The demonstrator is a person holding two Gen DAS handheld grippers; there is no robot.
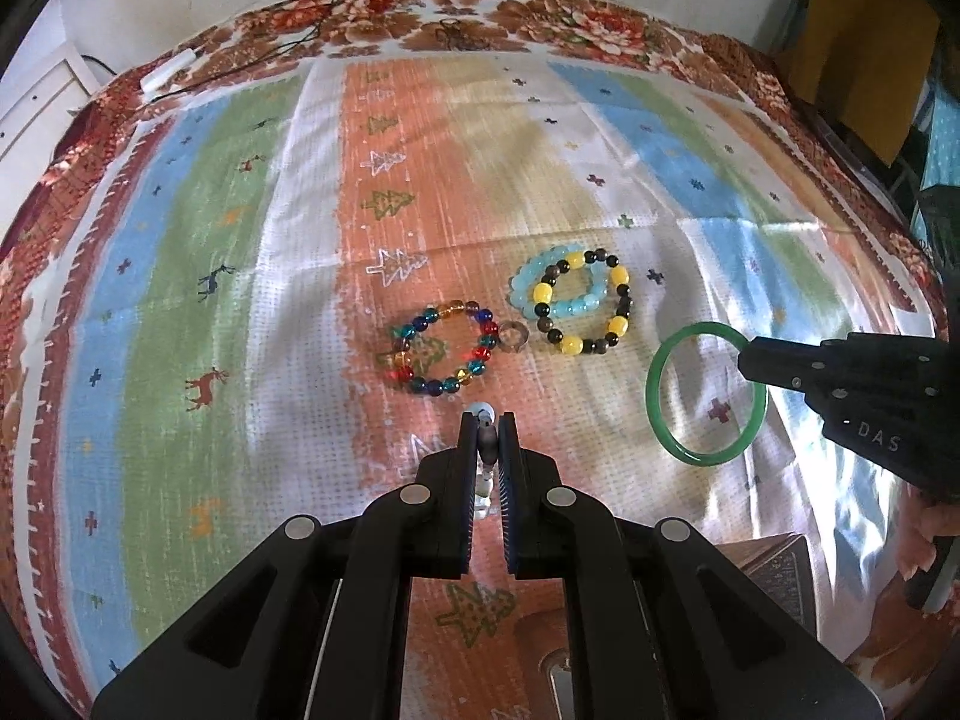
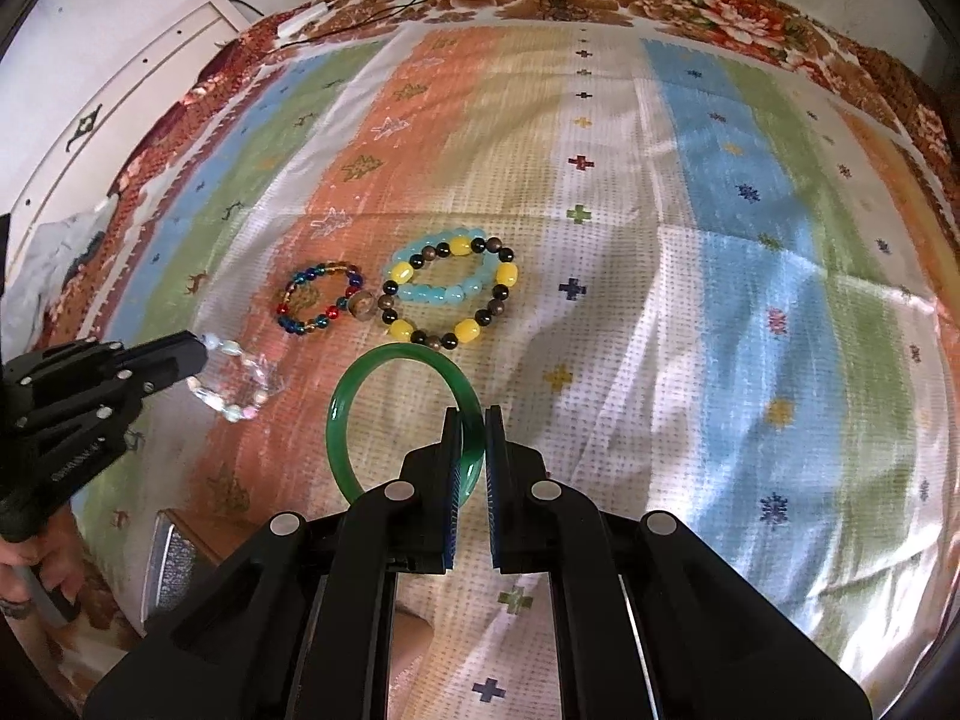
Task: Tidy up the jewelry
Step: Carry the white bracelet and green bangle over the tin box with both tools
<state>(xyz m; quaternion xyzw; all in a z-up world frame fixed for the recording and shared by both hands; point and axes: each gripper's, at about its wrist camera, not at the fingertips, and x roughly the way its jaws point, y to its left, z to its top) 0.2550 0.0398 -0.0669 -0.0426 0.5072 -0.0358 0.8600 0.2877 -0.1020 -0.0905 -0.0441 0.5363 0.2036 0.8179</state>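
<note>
Left gripper [image 1: 487, 420] clamped on clear faceted-bead bracelet [image 2: 237, 387], lifted off striped patterned cloth [image 1: 240, 276]. Right gripper [image 2: 473, 420] pinching green glassy bangle [image 2: 360, 396] by its rim, likewise raised, probably for carrying to storage. Left lying mid-cloth: multicoloured glass-bead bracelet [image 1: 444, 348], yellow-and-black beaded bracelet [image 1: 591, 306] overlapping pale-blue beaded bracelet [image 1: 543, 291], small brown ring [image 1: 513, 336] between.

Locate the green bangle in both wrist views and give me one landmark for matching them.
Left wrist view: the green bangle sits right of centre, pinched at its upper right by the right gripper.
Right wrist view: the bangle is at lower centre, clamped between that camera's own fingers.
Shared landmark: the yellow-and-black bead bracelet, lying over a light blue one.
</note>
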